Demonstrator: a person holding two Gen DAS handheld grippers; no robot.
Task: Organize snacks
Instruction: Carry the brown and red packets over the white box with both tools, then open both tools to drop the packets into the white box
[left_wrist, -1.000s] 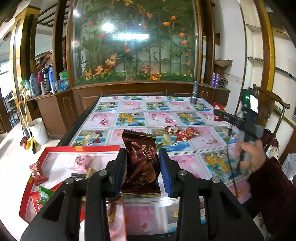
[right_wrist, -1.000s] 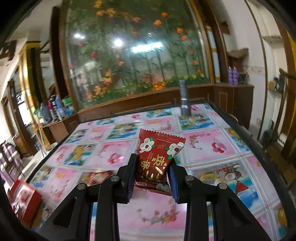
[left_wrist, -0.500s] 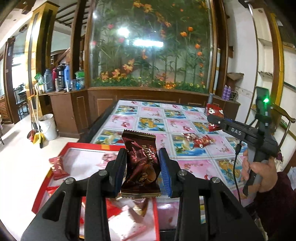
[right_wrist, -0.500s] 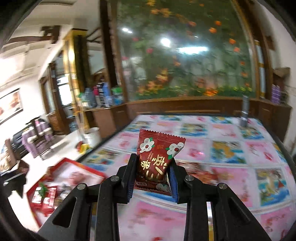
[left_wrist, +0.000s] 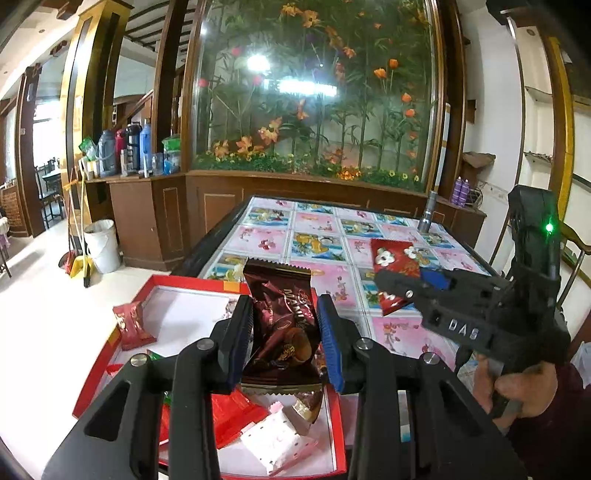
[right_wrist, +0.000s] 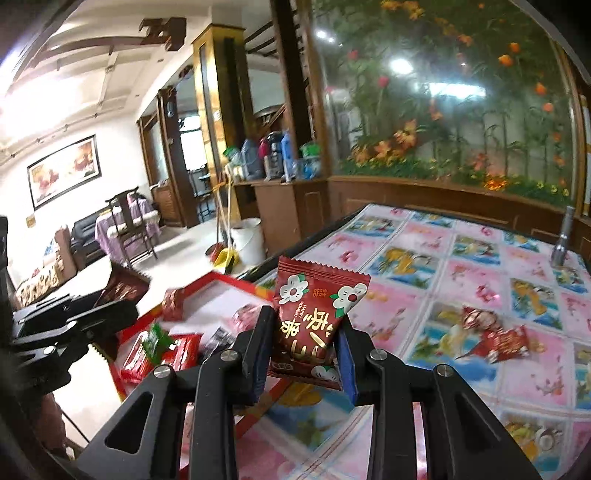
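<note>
Two hand-held grippers each pinch an upright snack: left (left_wrist: 282, 345) brown packet (left_wrist: 282, 325), right (right_wrist: 303, 354) red packet (right_wrist: 314, 317) (long axes vertical).

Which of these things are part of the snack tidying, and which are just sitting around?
Part of the job:
- brown chocolate packet in the left gripper
- red flower packet in the right gripper
- red tray
- loose red sweets on the table

Just lying about:
- metal flashlight
- white bucket
- bottles on the counter

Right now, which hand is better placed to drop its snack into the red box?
Left. The left tongs hold the brown packet directly over the red box. The right tongs hold the red packet over the table beside it.
</note>
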